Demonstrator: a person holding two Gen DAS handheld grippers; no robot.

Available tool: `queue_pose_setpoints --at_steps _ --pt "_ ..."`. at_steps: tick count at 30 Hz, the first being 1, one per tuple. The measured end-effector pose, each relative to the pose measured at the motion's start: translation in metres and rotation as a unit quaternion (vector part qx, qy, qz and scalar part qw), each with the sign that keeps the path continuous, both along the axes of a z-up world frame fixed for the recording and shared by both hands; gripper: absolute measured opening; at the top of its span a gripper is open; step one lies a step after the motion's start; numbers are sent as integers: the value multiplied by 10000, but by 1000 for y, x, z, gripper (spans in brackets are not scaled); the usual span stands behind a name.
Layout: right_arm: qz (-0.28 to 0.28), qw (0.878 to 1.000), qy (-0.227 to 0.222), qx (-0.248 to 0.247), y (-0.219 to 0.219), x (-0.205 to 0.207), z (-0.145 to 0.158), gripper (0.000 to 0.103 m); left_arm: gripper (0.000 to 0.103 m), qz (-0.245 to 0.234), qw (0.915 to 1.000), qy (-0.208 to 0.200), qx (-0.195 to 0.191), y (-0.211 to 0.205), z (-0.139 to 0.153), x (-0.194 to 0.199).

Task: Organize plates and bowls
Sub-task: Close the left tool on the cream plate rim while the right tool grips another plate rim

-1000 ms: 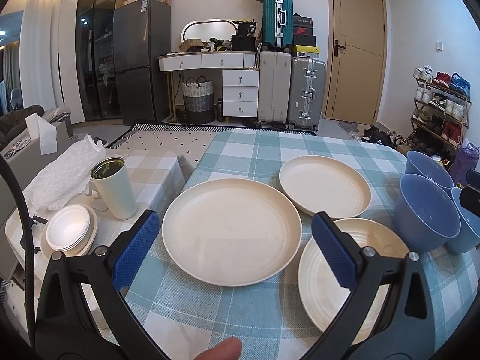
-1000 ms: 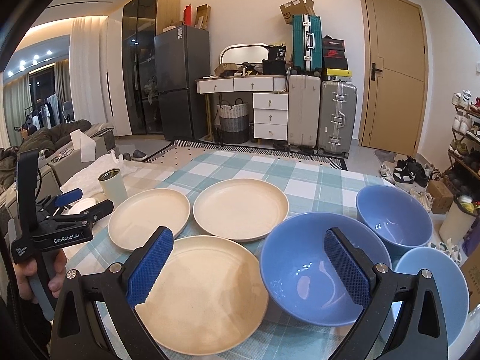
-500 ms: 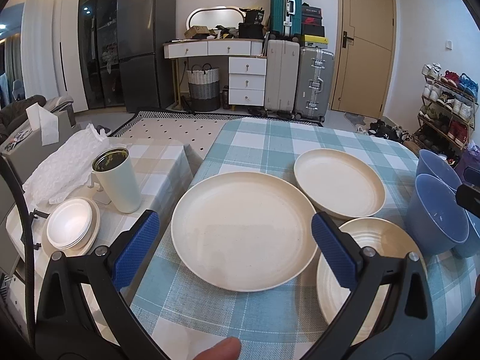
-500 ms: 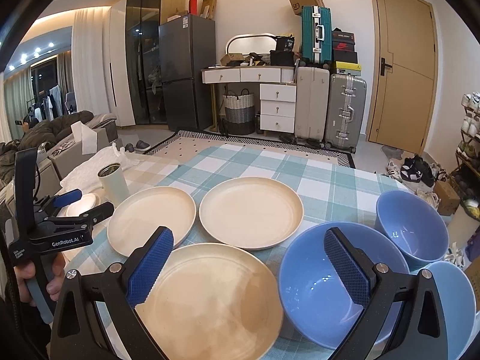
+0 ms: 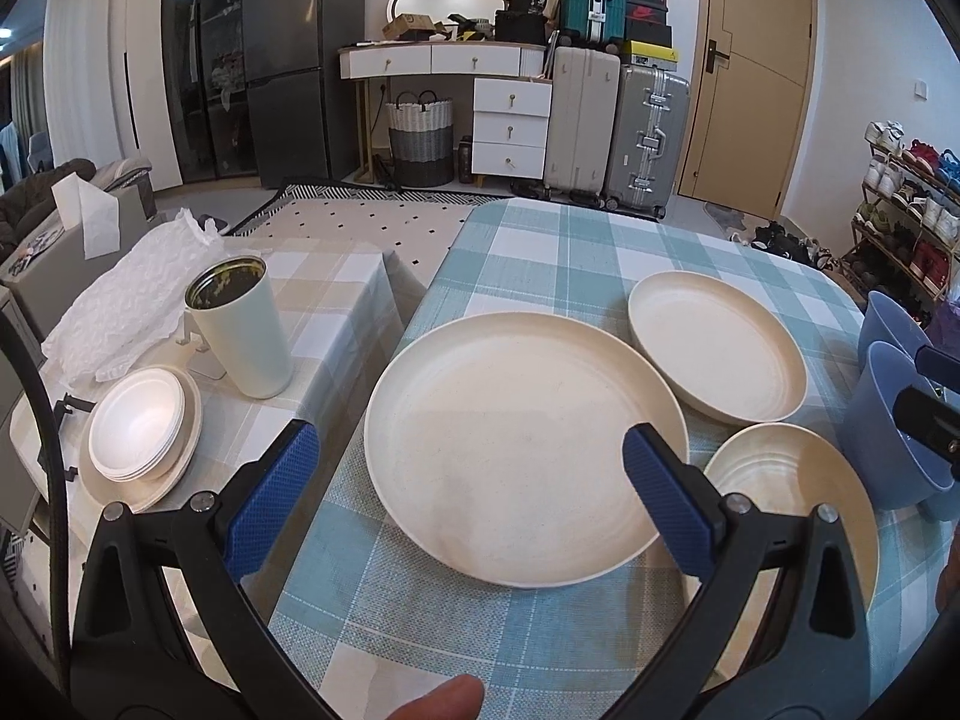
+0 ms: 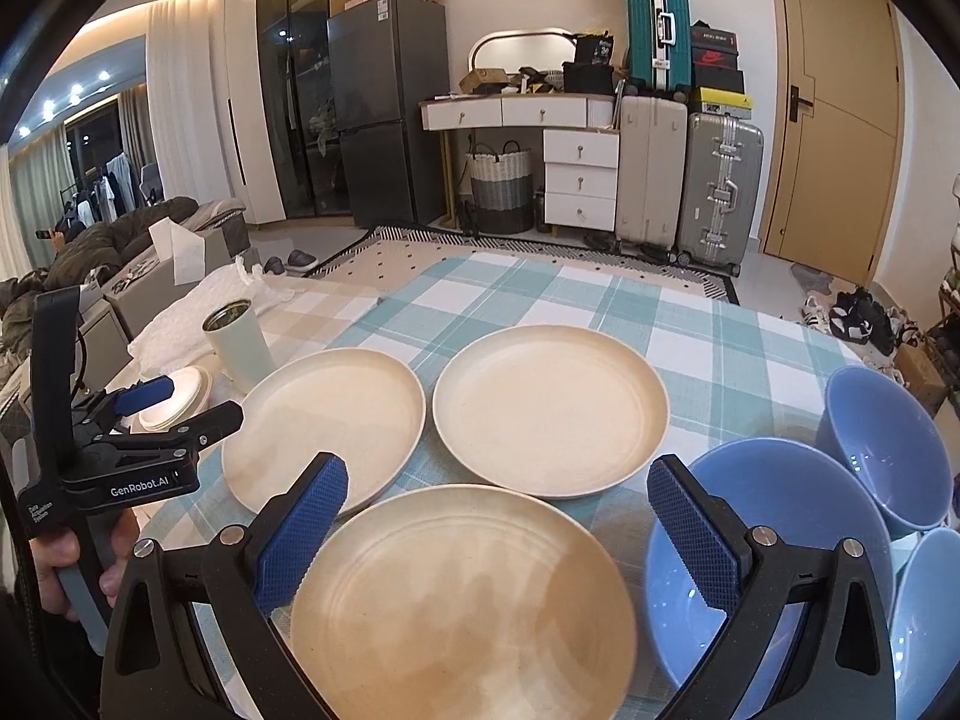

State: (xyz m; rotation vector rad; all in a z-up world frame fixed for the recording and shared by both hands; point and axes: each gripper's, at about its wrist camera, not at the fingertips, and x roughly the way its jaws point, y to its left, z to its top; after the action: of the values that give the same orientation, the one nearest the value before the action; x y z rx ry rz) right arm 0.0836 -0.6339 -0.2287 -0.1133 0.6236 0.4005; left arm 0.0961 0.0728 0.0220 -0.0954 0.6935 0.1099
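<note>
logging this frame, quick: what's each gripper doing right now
left gripper: open, holding nothing, over the large cream plate.
right gripper: open, holding nothing.

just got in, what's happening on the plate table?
A person holds a hand-held gripper in each hand over a checked table. Both are open and empty: the left hand-held gripper faces the left cream plate, the right hand-held gripper faces the near ridged plate. A third plate and three blue bowls sit unstacked; nothing is grasped yet.
</note>
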Motion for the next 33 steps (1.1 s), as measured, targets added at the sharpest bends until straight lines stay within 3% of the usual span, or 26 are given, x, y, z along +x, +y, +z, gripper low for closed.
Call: queue_pose_setpoints --at_steps 18,22,33 --pt "422 9974 588 21 56 47 -34 100 100 327 9980 456 -284 47 -34 33" --pt "511 9956 784 55 65 56 -44 99 96 309 9972 588 -356 55 -44 40" --pt "842 9890 1215 71 94 74 -71 83 93 253 9956 854 -293 60 -62 54"
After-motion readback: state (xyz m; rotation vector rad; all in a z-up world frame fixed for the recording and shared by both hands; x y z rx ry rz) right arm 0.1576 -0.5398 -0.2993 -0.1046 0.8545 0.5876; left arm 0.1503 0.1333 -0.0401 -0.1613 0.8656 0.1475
